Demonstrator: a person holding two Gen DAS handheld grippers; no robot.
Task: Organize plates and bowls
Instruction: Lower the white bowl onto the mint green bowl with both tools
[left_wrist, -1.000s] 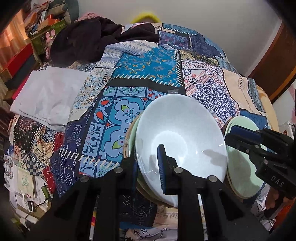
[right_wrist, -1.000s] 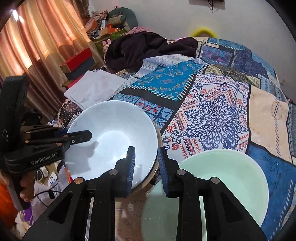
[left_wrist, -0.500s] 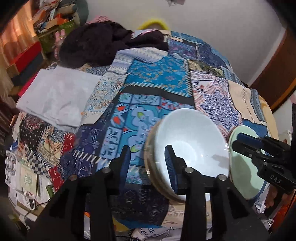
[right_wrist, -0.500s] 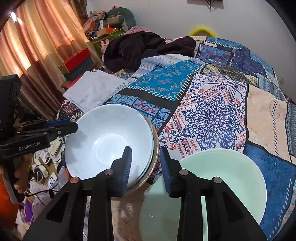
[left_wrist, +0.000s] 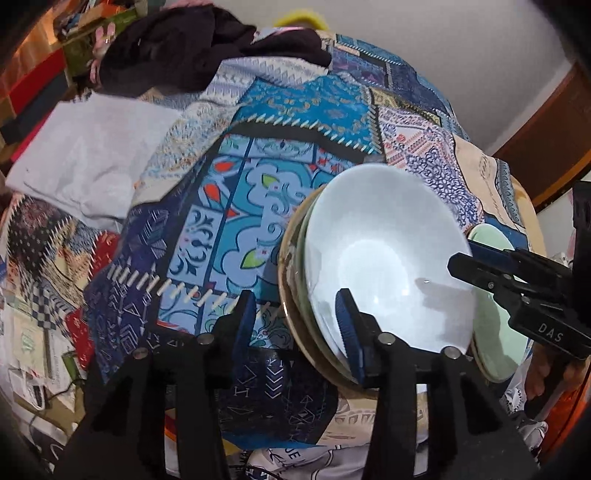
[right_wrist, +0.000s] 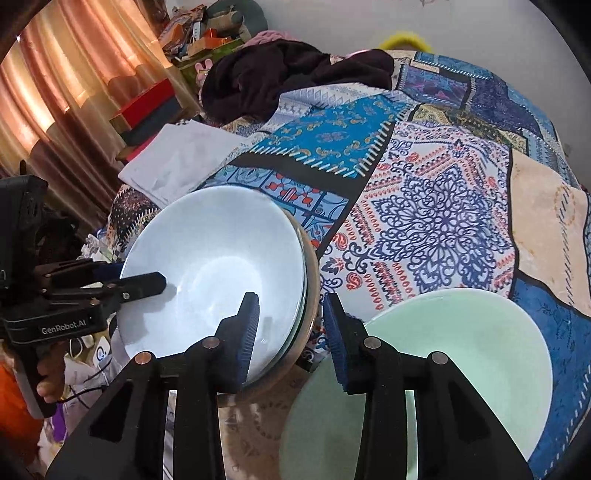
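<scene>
- A bed under a patchwork quilt (right_wrist: 436, 206) carries the dishes; a white folded cloth (left_wrist: 88, 155) and dark clothes (right_wrist: 291, 81) lie at its far left, by orange curtains (right_wrist: 70, 88).
- The white bowl (left_wrist: 384, 258) sits nested on a stack at the near edge; the green bowl (right_wrist: 454, 365) rests just right of it.
- The left gripper (left_wrist: 295, 321) has its fingers apart, astride the stack's rim; a second ago they pinched the bowl.
- The right gripper (right_wrist: 291, 325) is spread wider than before, empty, between both bowls.

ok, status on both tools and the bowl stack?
Left tool open at white bowl rim. Right tool open, empty. Green bowl beside stack, unstacked. Nothing blocking.
</scene>
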